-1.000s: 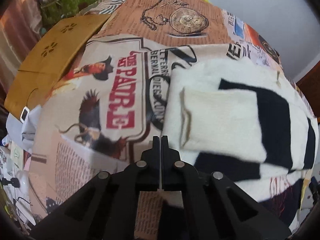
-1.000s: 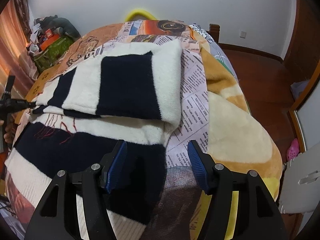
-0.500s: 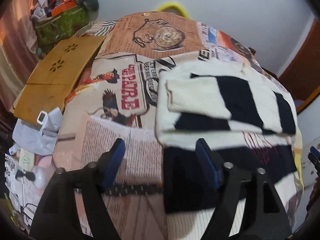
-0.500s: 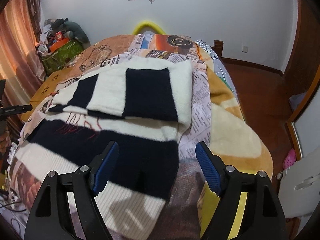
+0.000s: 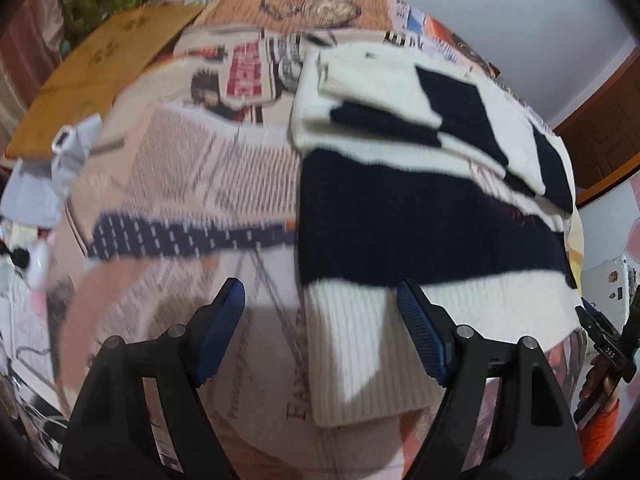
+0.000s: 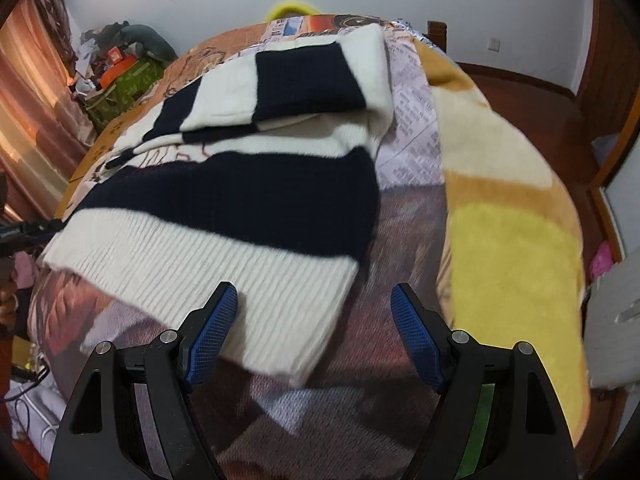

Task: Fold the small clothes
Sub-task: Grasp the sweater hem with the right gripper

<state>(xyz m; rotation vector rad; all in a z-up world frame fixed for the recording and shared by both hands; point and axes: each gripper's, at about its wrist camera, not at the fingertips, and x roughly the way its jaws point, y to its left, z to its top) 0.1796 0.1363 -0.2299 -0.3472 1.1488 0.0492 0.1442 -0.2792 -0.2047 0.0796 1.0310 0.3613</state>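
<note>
Both your grippers, left (image 5: 320,320) and right (image 6: 314,320), gape empty over the sweater's (image 6: 240,200) ribbed hem (image 5: 360,344); it runs crosswise between them, one corner under each, on the bed (image 6: 508,216).

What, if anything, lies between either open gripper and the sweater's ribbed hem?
Nothing visible. The left gripper and right gripper both hang open just above the near corners of the striped sweater's ribbed hem, with only bedspread around it.
</note>
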